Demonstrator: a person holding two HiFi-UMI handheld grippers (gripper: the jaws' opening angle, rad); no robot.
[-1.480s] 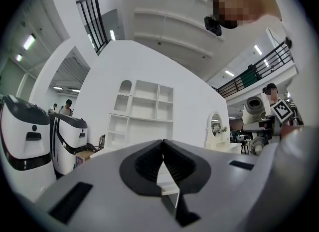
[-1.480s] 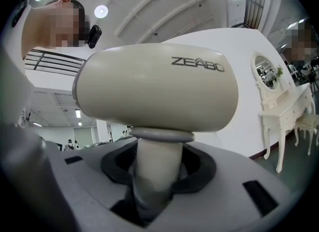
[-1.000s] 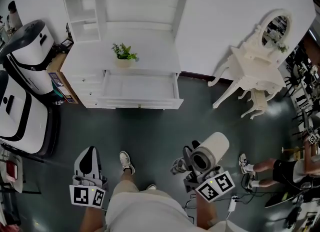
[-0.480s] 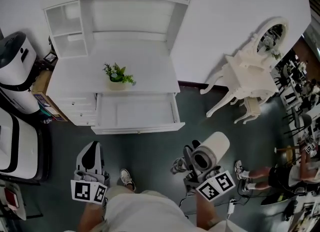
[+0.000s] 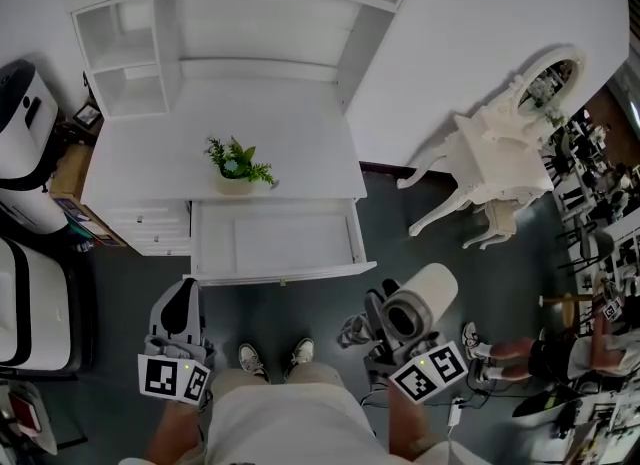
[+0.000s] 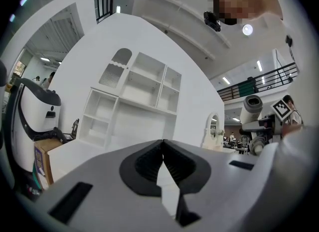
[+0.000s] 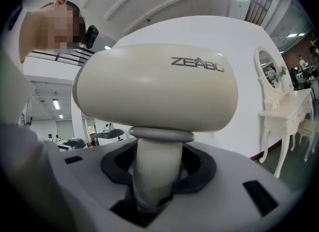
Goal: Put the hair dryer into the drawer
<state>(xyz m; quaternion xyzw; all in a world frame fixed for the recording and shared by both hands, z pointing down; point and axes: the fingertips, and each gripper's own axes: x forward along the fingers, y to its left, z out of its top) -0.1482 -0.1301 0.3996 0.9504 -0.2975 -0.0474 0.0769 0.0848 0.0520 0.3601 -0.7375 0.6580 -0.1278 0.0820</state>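
Overhead, the open white wooden drawer [image 5: 280,243] of the white desk [image 5: 140,158] lies ahead and to the left of the right hand-held gripper [image 5: 378,331]. This nearer gripper carries the cream plastic hair dryer [image 5: 425,298].

Left gripper view: the left hand-held gripper [image 6: 162,151] has its jaws together and empty.

Right gripper view: the jaws clamp the dryer's upright handle, with the barrel lying crosswise above them.

1. Left gripper [image 6: 162,148]: jaws pressed together, nothing between them, pointing level.
2. Right gripper [image 7: 157,171]: jaws clamped on the hair dryer [image 7: 154,86] handle, pointing level.
3. Both held forward at waist height, well apart.
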